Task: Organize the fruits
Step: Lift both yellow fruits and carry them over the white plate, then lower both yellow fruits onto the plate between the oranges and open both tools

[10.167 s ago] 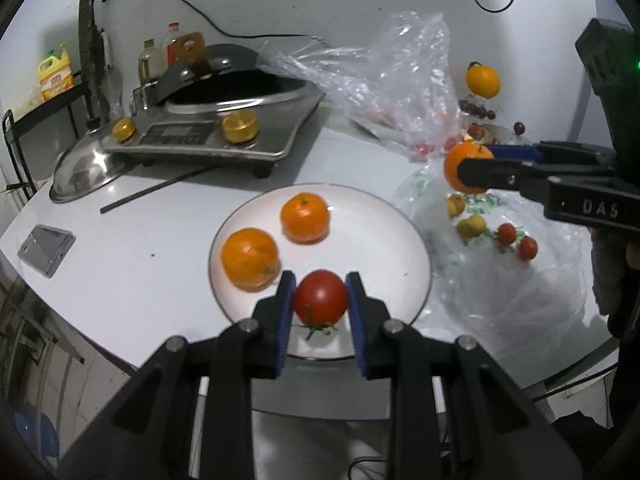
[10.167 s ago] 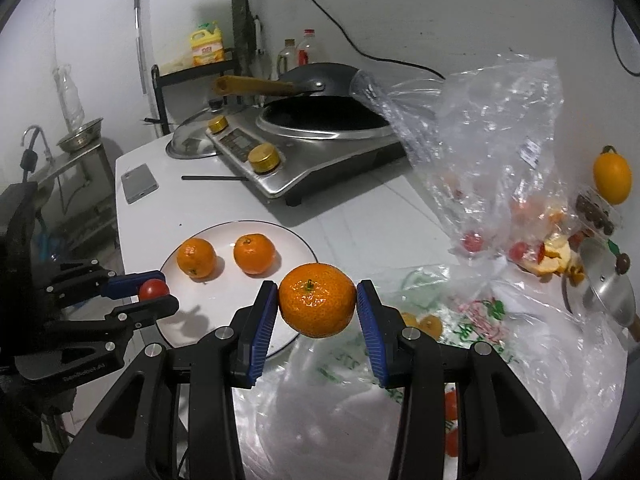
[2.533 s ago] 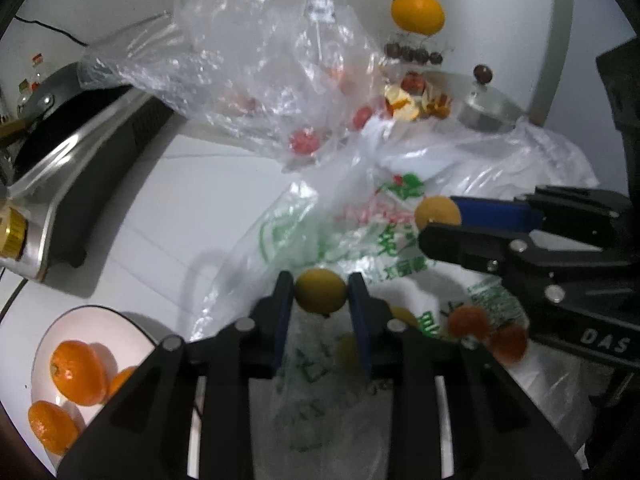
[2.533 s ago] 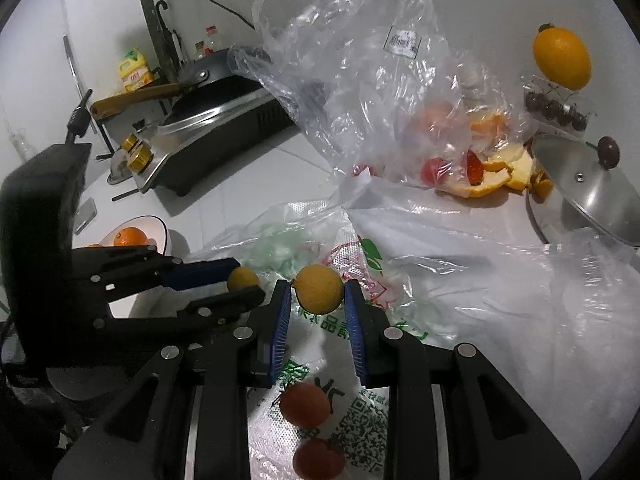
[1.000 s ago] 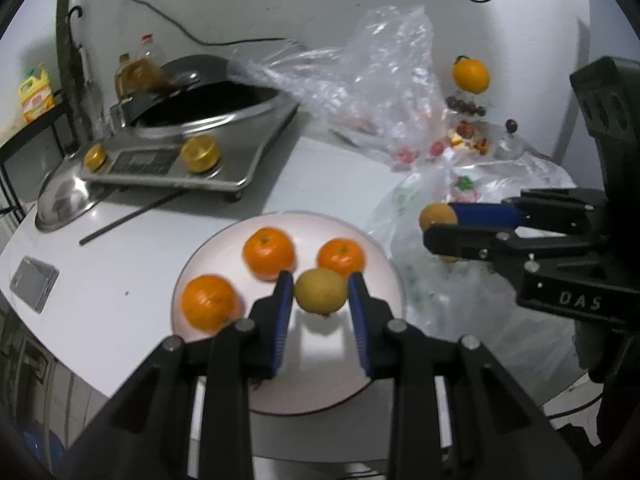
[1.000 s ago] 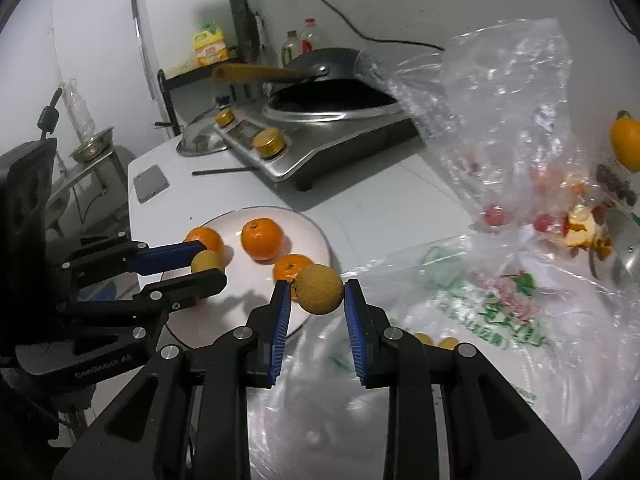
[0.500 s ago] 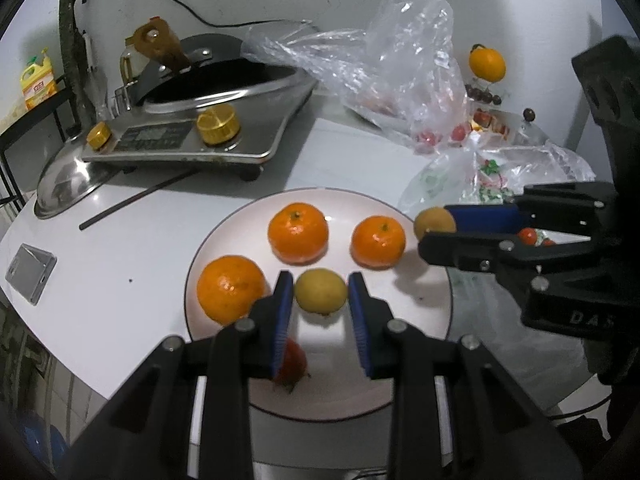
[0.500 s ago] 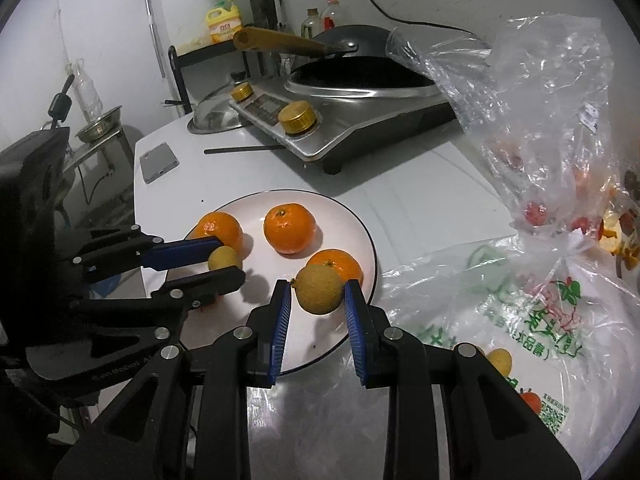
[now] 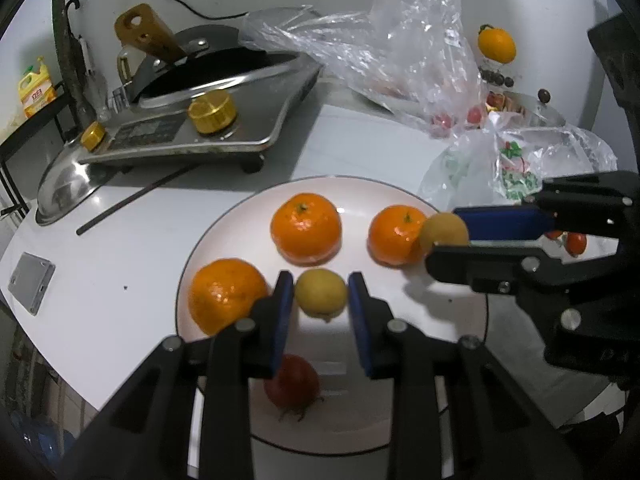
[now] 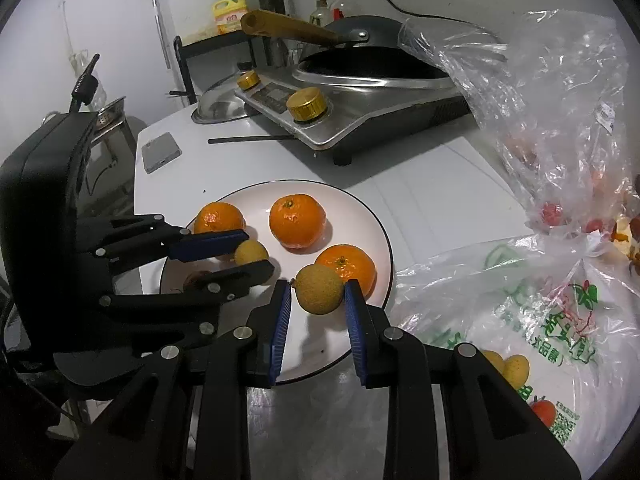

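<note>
While both grippers hang over the plate [image 9: 224, 240], each has a small yellowish fruit between its blue pads.

Left gripper [image 9: 321, 300]: a pale yellow fruit [image 9: 320, 292] sits between the pads with slivers of gap on both sides; cannot tell whether it is gripped or let go. It is low over the plate's middle. Just left of the gripper: an orange [image 9: 226, 294]. Ahead of it: a second orange [image 9: 306, 227]. Ahead and right: a third orange [image 9: 394, 234]. Below the fingers, near the plate's near edge: a tomato [image 9: 294, 382], partly hidden.

Right gripper [image 10: 318, 300]: a rougher brown-yellow fruit [image 10: 319, 289] lies between the pads, touching the right pad, thin gap at the left; grip not certain either. It hovers at the plate's right rim, just beside the third orange. In the left view this fruit overlaps that orange's right side.

Farther out, on the bench [image 9: 120, 248]:
- stove [image 9: 200, 128] with a black pan [image 9: 224, 66], beyond the plate
- thin dark stick [image 9: 136, 200] in front of the stove
- steel lid [image 9: 64, 184] and a phone-like slab [image 9: 30, 282], off to the left
- right of the plate, a printed plastic bag [image 10: 540, 320] with small yellow fruits [image 10: 506, 366] and red ones lying on it
- clear bag [image 10: 560, 112] beyond that, red fruit showing through
</note>
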Tool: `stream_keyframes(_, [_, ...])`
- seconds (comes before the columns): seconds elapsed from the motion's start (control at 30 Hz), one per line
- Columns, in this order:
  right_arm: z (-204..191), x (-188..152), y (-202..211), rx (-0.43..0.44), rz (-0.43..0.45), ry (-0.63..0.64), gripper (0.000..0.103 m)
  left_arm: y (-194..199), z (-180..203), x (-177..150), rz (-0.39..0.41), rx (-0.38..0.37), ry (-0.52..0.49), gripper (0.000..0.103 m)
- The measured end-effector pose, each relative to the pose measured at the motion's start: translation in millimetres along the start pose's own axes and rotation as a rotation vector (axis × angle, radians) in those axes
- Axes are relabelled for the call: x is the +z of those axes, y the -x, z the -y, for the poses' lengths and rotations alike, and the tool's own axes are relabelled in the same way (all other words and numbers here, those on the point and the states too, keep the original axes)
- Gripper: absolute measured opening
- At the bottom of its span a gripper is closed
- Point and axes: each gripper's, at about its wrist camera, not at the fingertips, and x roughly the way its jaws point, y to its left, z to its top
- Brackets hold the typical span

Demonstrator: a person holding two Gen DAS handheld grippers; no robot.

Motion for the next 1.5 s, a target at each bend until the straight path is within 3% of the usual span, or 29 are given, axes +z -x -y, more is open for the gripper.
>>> stream_keyframes(0.47, [-1.2,0.6,-2.6,-0.014,-0.007,0.005,0.029,-4.4,-2.9,1.3,-0.001,0.004,0.015,0.03])
stream_keyframes(1.5, [-33.0,18.7,-38.2,-0.074,-0.026,0.094,0.029,59.2,-47.4,-4.1,0.121,0.043,0.076,0.03])
